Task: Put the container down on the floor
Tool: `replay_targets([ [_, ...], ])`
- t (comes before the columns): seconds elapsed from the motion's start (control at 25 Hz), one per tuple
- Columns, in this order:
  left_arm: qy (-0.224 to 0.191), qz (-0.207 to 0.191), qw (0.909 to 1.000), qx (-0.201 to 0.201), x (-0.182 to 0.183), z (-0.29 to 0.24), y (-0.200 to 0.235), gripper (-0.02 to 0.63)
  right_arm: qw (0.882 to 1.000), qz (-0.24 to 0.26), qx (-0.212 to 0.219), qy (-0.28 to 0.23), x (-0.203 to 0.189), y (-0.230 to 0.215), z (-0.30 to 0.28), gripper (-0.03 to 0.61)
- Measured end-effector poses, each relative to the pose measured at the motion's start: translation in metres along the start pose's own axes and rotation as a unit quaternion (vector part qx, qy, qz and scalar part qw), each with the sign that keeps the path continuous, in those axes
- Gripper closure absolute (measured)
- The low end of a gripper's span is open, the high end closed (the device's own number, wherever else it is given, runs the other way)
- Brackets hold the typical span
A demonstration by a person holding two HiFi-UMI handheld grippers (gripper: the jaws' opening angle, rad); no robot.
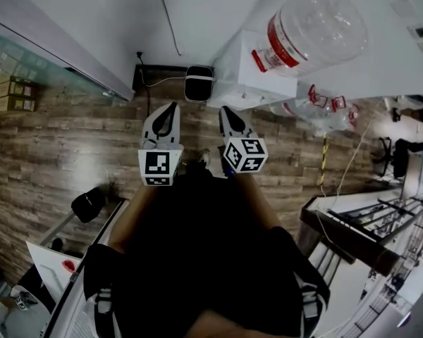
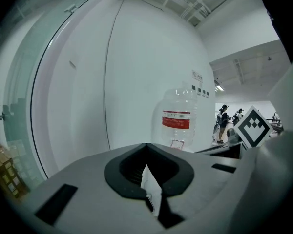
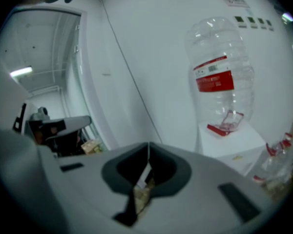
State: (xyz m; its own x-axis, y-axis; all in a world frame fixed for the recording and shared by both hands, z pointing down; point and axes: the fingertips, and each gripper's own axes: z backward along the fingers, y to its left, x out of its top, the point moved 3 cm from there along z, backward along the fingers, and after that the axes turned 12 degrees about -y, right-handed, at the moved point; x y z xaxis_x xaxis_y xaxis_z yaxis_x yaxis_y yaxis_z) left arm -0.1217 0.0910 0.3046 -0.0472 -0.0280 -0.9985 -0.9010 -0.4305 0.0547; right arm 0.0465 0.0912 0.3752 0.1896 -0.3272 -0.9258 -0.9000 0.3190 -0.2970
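A big clear water container (image 1: 311, 25) with a red label stands neck-down on a white stand (image 1: 250, 72) against the wall, ahead and to the right of me. It also shows in the left gripper view as the container (image 2: 177, 117) and in the right gripper view as the container (image 3: 219, 77). My left gripper (image 1: 168, 111) and right gripper (image 1: 228, 113) are held side by side close to my body, over the wooden floor (image 1: 70, 153) and short of the stand. Both are shut with nothing between the jaws, as seen on the left gripper (image 2: 146, 147) and the right gripper (image 3: 148, 147).
More clear bottles (image 1: 317, 111) lie on the floor right of the stand. A small black-and-white device (image 1: 199, 83) with a cable sits at the wall. Cardboard boxes (image 1: 10, 94) stand far left, a metal rack (image 1: 366, 224) at the right. People (image 2: 223, 123) stand far off.
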Motion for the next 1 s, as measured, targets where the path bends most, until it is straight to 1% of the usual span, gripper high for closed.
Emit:
replay_targets([
  [0.32, -0.007, -0.011, 0.9998, -0.017, 0.002, -0.004, -0.01, 0.584, 1.0, -0.001, -0.003, -0.017, 0.005, 0.002, 0.017, 0.545],
  [0.72, -0.009, -0.004, 0.9999, -0.014, -0.002, -0.001, -0.003, 0.584, 1.0, 0.0, 0.007, -0.007, 0.001, 0.008, 0.02, 0.546],
  [1.0, -0.013, -0.001, 0.9998, -0.015, 0.001, -0.002, -0.001, 0.584, 1.0, 0.002, 0.008, -0.011, 0.007, 0.01, 0.017, 0.546],
])
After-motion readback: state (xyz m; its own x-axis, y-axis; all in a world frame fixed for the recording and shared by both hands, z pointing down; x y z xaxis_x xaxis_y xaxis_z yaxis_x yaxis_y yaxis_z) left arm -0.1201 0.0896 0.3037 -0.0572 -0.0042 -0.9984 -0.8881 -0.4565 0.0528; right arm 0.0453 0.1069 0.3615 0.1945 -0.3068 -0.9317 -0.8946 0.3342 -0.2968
